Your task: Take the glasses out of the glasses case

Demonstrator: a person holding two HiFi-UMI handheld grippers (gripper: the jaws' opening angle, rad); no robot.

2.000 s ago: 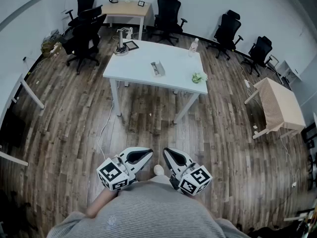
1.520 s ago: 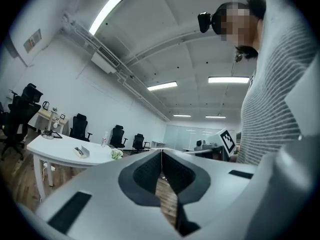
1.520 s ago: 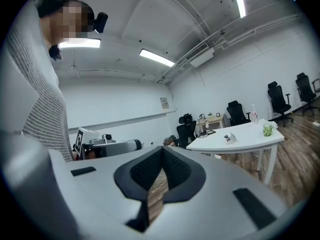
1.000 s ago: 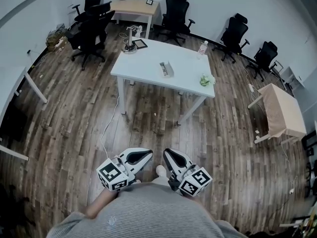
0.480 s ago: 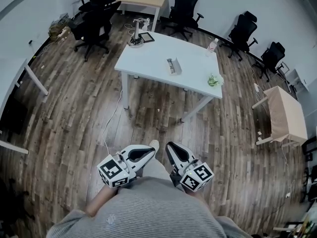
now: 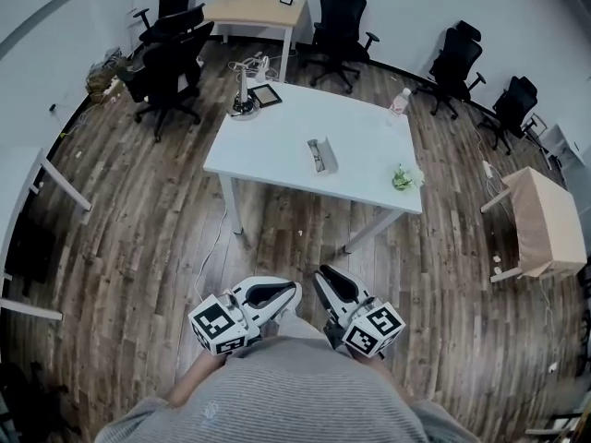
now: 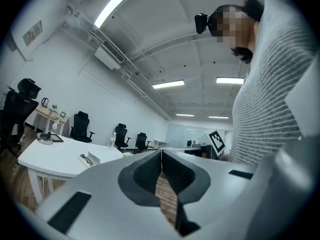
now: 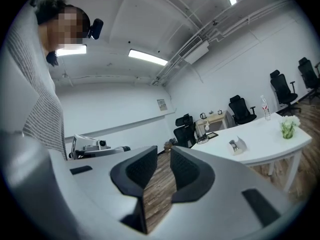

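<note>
I see a white table on a brown wood-plank floor. The glasses case reads grey. My left gripper and right gripper are white with black pads, and the cubes carry black-and-white square markers. The sweater is grey with fine stripes. Chairs black, side desk pale wood, plant green.
</note>
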